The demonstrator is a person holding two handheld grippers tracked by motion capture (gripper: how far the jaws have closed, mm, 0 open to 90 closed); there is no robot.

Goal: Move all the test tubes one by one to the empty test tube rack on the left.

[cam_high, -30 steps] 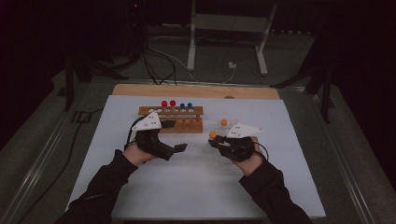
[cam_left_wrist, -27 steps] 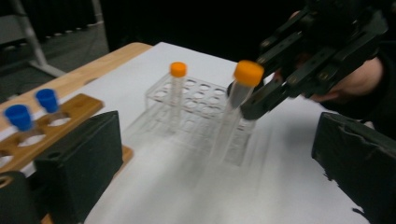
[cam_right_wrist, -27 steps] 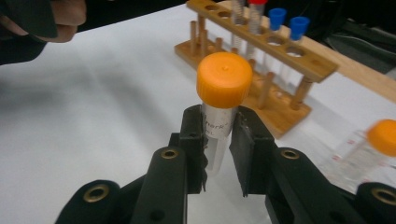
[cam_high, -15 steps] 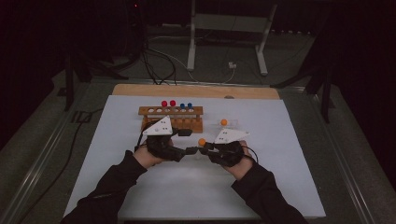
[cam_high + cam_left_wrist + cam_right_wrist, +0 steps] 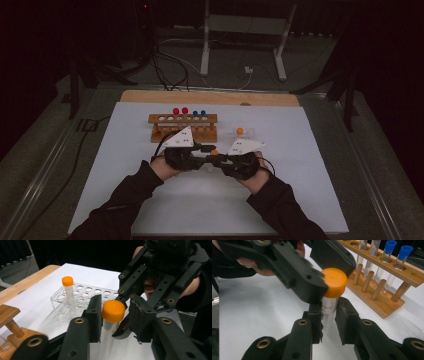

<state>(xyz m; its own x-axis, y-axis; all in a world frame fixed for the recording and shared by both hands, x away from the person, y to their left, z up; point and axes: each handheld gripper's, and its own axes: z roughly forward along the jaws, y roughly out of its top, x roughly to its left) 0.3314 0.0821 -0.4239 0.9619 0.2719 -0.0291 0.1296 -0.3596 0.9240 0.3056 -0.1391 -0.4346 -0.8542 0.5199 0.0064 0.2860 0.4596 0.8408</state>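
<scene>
So, high view first: we see both grippers meeting at mid-bench over the white mat (image 5: 150, 200). Left gripper (image 5: 202, 154) and right gripper (image 5: 220, 160) point at each other, with an orange-capped tube (image 5: 214, 152) right between them. Behind them sits a wooden rack (image 5: 183, 126) carrying two red-capped tubes (image 5: 180, 111) and two blue-capped tubes (image 5: 199, 113). To its right, a second orange-capped tube (image 5: 240, 131) stands apart; the holder under it is too faint for us to make out here. Jaw state is too small to read from this angle.

Left gripper view: we have the left gripper (image 5: 113, 320) with its jaws on either side of the tube (image 5: 112, 315), just under the orange cap; contact looks close on the near side, but we cannot tell if it is clamped. The right gripper (image 5: 125, 322) comes in from the far side, its jaws lower on the tube body. A clear plastic rack (image 5: 82, 298) stands on the mat with the other orange-capped tube (image 5: 68, 293) upright in it. A corner of the wooden rack (image 5: 12, 325) sits bottom left.

Right gripper view: right gripper (image 5: 329, 320) has its jaws on the clear tube body (image 5: 329, 311), touching the sides below the printed label, holding it upright. Left gripper (image 5: 329, 272) brackets the orange cap from above. Wooden rack (image 5: 382, 290) sits behind, blue-capped tubes (image 5: 397, 255) in it.
</scene>
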